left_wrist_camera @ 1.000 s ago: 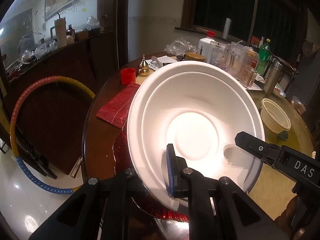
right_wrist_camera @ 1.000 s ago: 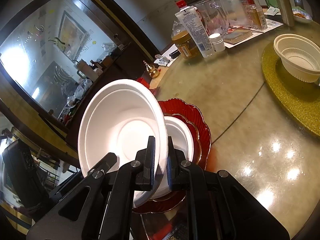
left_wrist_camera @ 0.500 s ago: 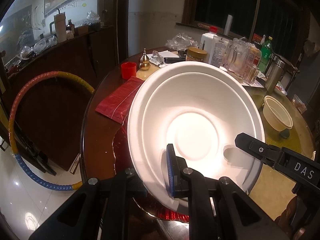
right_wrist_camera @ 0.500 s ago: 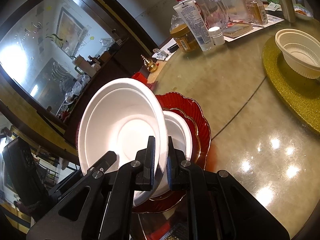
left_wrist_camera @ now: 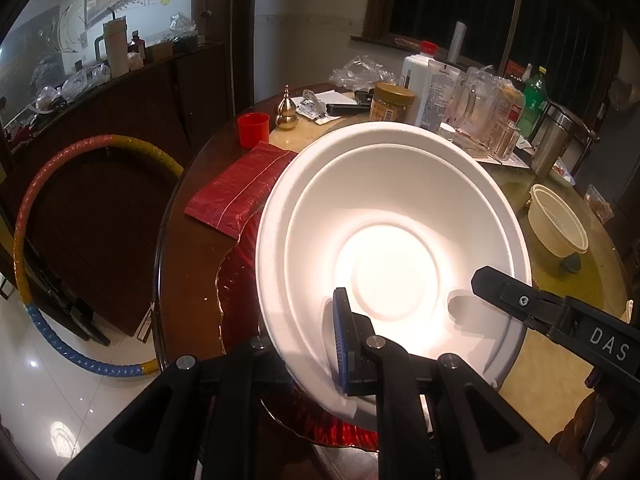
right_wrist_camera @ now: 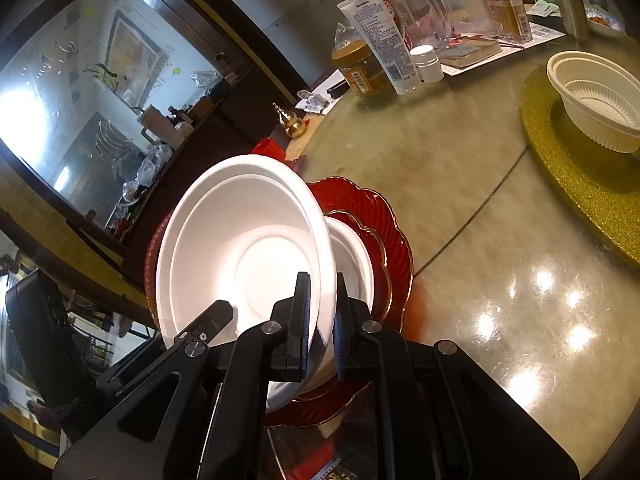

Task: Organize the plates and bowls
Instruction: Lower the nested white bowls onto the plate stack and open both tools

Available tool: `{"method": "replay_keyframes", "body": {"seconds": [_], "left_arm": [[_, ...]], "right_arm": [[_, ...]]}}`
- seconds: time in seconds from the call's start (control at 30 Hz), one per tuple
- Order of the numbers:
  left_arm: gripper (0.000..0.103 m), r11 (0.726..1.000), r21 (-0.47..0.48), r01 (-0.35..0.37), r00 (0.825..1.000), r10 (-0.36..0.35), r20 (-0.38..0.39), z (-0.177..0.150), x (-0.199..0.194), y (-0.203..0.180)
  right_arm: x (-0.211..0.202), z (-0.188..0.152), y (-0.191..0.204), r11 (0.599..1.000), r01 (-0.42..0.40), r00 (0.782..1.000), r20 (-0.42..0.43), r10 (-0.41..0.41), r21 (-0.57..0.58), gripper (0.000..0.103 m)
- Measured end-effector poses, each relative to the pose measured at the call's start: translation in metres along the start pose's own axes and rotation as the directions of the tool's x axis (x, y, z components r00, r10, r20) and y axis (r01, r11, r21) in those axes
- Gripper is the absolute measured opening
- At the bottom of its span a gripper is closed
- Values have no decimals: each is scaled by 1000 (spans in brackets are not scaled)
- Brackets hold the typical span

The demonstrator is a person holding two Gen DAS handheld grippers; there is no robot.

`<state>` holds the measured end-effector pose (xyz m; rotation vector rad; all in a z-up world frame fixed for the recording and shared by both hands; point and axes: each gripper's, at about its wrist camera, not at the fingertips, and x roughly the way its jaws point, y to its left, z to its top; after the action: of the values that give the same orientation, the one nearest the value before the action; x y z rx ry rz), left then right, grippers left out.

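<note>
1. The tabletop (right_wrist_camera: 460,184) is round, glossy and marbled beige, with a dark wooden edge.
2. A red scalloped plate (right_wrist_camera: 384,216) lies on it near the edge.
3. A gold glitter mat (right_wrist_camera: 568,168) lies on it well apart from the red plate, carrying a ribbed cream bowl (right_wrist_camera: 600,100).
4. At the far side stand a jar (left_wrist_camera: 390,102), bottles and a glass jug.
5. A red cup (left_wrist_camera: 253,129), a small gold gourd (left_wrist_camera: 286,110) and a red packet (left_wrist_camera: 240,190) lie near the dark edge.

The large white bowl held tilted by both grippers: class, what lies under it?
Under the large white bowl sits a smaller white bowl on stacked red scalloped plates. The plates' centres are covered.
</note>
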<state>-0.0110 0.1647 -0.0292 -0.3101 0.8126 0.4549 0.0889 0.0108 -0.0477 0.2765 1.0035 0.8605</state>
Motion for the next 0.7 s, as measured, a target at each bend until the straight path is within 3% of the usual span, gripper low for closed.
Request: {"method": "replay_keyframes", "body": {"seconds": [0.7], "left_arm": [[15, 1000, 4, -2, 1000, 2, -2, 1, 2, 1]], "right_arm": [[2, -1, 4, 999, 35, 999, 5, -34, -33, 10]]}}
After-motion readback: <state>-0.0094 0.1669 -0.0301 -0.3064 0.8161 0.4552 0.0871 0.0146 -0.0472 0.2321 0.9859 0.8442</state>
